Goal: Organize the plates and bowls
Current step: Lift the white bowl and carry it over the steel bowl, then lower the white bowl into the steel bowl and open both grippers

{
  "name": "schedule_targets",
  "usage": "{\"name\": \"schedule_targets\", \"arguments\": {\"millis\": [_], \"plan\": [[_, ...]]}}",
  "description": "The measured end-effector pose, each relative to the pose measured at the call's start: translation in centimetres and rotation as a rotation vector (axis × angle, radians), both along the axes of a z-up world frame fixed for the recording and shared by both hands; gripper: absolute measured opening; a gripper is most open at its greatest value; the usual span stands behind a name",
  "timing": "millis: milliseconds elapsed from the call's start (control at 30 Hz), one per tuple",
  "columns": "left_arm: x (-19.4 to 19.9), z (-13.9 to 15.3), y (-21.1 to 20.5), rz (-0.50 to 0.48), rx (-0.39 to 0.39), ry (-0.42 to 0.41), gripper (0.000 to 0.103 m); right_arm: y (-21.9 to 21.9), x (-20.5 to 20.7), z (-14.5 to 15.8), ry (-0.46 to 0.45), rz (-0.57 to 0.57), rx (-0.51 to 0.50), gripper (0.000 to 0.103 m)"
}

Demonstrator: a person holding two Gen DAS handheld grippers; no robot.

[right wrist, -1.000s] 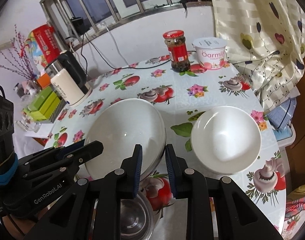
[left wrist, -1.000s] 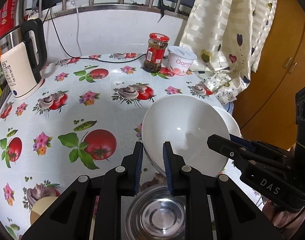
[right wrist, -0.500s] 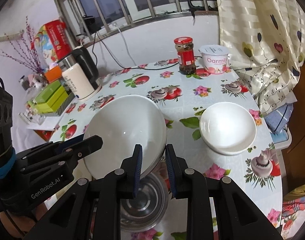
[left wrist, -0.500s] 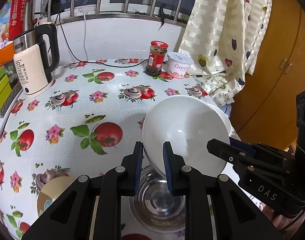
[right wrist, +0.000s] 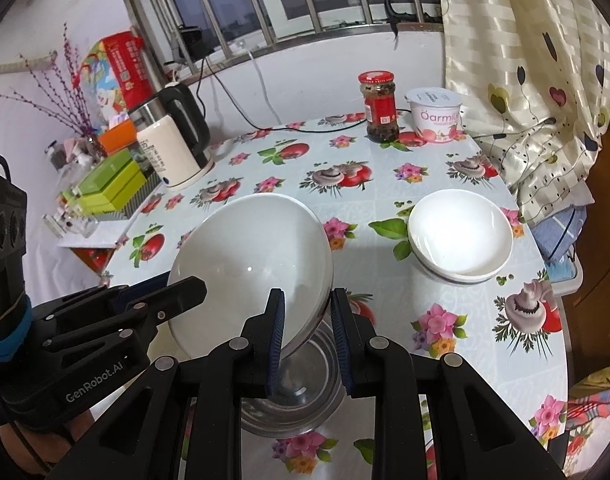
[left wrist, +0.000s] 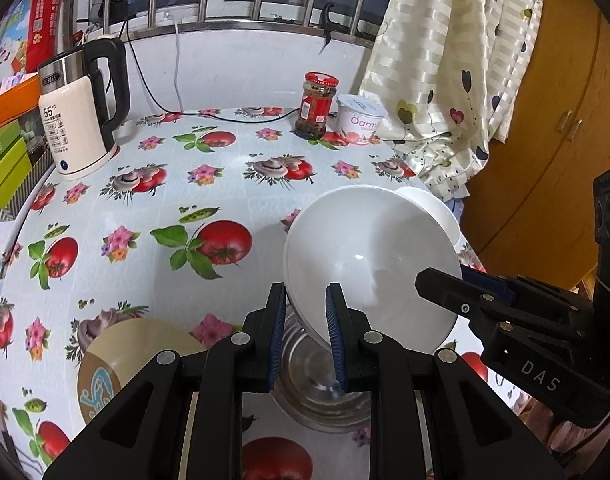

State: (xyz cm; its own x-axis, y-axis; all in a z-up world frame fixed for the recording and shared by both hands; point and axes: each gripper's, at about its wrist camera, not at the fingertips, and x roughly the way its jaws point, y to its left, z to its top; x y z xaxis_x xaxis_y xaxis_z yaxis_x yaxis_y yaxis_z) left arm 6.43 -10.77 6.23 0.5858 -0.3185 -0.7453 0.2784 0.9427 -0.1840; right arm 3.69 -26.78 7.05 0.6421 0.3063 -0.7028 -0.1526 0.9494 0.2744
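On the flowered desk [left wrist: 233,184] under the barred window, our left tongs [left wrist: 305,334] and right tongs [right wrist: 307,338] each pinch the rim of the big white bowl [right wrist: 253,256], held tilted above the steel bowl [right wrist: 301,396]; it looks glazed, slippery and breakable, so opposite rim holds seem wisest.

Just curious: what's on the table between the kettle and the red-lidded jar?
Nothing stands there. Between the kettle and the jar only a black cord trails over the flowered tablecloth, clearest in the left wrist view.
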Motion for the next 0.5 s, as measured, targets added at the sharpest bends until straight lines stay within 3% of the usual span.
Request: {"name": "schedule_targets", "arguments": {"millis": [500], "plan": [[-1.4,-2.2,0.7,0.004,0.013,0.080,0.022,0.9,-0.9,-2.2,0.066,0.029,-0.002,0.023]]}}
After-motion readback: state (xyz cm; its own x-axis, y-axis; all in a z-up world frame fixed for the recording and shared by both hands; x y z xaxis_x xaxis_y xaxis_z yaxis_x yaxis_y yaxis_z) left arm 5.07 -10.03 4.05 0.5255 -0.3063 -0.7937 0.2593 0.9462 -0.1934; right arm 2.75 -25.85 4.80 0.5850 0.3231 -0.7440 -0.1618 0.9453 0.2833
